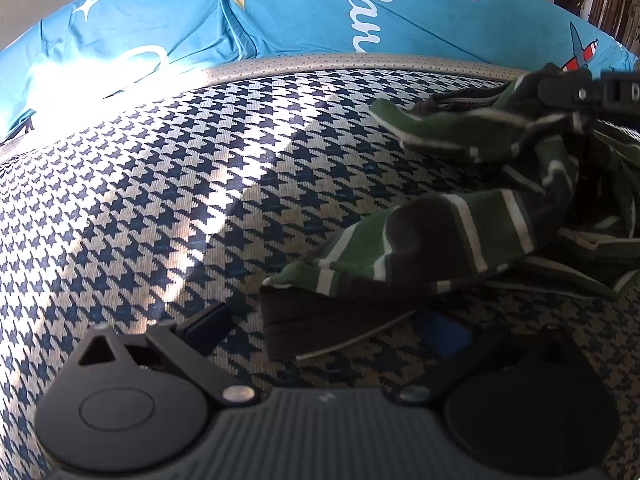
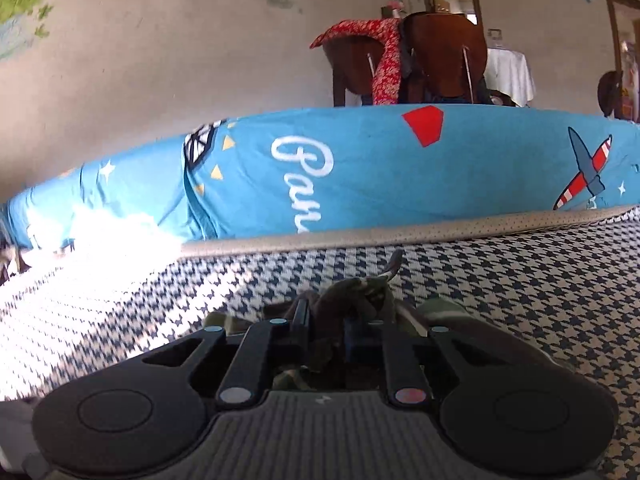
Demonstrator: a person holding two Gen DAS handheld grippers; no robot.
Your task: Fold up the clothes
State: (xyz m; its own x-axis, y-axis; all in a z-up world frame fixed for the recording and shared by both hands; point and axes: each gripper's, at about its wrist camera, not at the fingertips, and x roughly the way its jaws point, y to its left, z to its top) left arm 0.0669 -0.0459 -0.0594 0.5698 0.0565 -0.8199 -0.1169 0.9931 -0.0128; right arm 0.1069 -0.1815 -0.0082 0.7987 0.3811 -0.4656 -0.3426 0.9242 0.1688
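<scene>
Right, we see a green striped garment [image 1: 460, 216], crumpled, lying on the houndstooth mattress [image 1: 160, 200], toward the mattress's right side in the left wrist view. Our left gripper [image 1: 324, 330] is spread wide; one finger sits left of the garment's dark hem, the other is under the hem's shadow, and the hem edge lies between them, not pinched. Our right gripper [image 2: 344, 320] is pressed together on a bunched corner of the same garment [image 2: 352, 296], fabric poking up between the fingers. In the left wrist view that right gripper [image 1: 568, 88] shows at the garment's far top edge, lifting it off the mattress. Behind the mattress runs a blue printed cushion [image 2: 360, 168] along its back edge. Beyond the cushion, wooden chairs [image 2: 440, 56] stand with a red patterned cloth [image 2: 384, 60] draped over one.
</scene>
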